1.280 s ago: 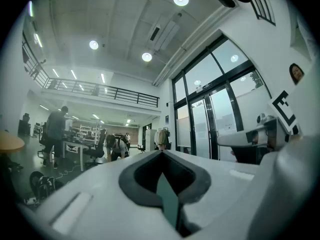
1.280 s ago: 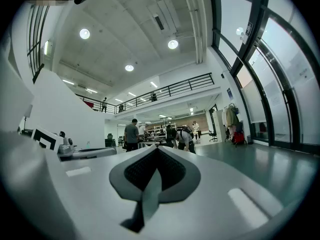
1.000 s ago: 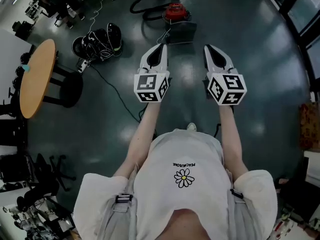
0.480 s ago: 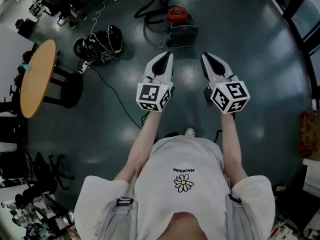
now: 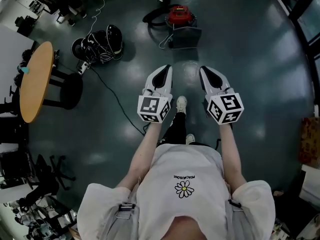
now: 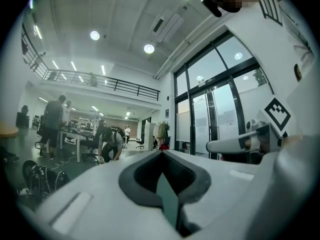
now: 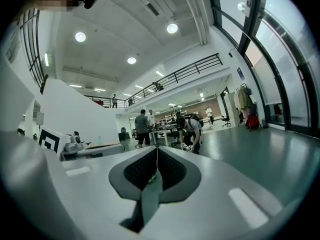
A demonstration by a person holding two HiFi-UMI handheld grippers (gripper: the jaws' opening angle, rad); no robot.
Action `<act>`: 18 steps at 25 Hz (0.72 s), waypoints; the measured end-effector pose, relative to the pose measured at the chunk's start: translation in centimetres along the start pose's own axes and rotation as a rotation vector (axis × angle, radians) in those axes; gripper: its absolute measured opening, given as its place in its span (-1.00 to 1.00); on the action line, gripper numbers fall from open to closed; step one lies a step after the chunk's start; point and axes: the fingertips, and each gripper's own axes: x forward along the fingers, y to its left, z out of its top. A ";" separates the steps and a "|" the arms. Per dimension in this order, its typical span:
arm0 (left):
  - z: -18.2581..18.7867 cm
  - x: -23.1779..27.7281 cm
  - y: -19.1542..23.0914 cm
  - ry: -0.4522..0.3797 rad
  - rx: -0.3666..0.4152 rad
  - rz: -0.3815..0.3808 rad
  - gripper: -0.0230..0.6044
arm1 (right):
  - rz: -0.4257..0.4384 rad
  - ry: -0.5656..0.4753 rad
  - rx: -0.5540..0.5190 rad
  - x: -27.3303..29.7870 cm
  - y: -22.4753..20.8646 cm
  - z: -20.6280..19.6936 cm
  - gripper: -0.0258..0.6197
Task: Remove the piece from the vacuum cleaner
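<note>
Distance is the first matter: the vacuum cleaner [image 5: 178, 15] stands on the floor well ahead of me, a red body with a black hose [image 5: 151, 18] curling at its left and a dark grey part [image 5: 185, 36] just in front of it. It is well apart from the round wooden bench [image 5: 35, 79], beyond that bench's far edge and to the right. From here I cannot tell which piece must come off, or how it is fixed.

My left claw [image 5: 163, 68] and my right claw [image 5: 204, 69] are held side by side before my chest, pointing toward the machine. Both are pressed fully together with nothing between the jaws; each claw's own view shows only the open hall beyond.

Several things could go wrong, in my judgement. A thin cable [image 5: 112, 91] lies across the floor near my left side, and my shoe [image 5: 181, 104] could catch it if I drift that way. If I arrive with the jaws closed, I may push the machine instead of gripping it. If I pull the piece with one claw only, the light body will probably slide or tip with it, so the other claw should hold the body.
</note>
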 end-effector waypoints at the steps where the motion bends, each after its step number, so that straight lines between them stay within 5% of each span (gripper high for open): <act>1: -0.6 1.3 1.1 0.005 -0.014 0.008 -0.93 | -0.001 0.009 0.002 1.3 -0.8 -0.3 -0.83; 4: -1.5 5.6 4.0 0.011 -0.041 0.020 -0.93 | -0.009 0.037 0.002 5.4 -3.6 -0.3 -0.84; 10: -0.4 15.0 10.1 0.015 0.058 -0.019 -0.93 | -0.069 0.053 -0.027 15.2 -10.0 3.3 -0.84; 18: -0.1 25.1 17.4 0.030 0.035 -0.049 -0.93 | -0.116 0.057 -0.047 25.1 -15.6 5.7 -0.84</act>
